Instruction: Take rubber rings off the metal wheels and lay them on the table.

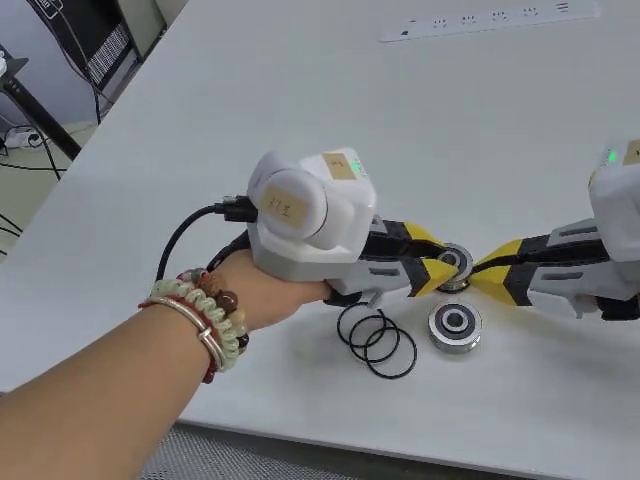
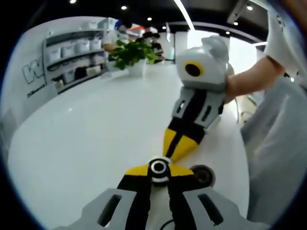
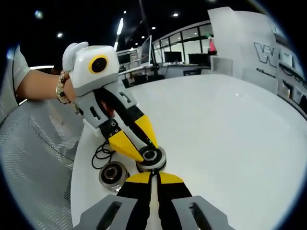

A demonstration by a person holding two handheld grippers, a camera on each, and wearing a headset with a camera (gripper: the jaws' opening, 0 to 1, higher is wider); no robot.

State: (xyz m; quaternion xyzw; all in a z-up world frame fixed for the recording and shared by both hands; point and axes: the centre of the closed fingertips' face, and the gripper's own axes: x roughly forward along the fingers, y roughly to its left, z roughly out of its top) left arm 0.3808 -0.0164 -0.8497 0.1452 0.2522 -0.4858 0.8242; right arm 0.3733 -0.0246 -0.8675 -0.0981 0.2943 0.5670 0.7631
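While my left gripper (image 1: 440,268) has its jaws clamped on the metal wheel (image 1: 456,262) at the bench (image 1: 300,120) and my right gripper (image 1: 490,272) has its jaws pressed together against the rim, a hard tug could twist the wheel free.

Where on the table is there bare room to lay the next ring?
There is wide bare table between the power strip and the held wheel, clamped by the left hand-held gripper. There is also room right of the loose wheel, nearer than the right hand-held gripper. It is crowded around the rings beside the loose wheel.
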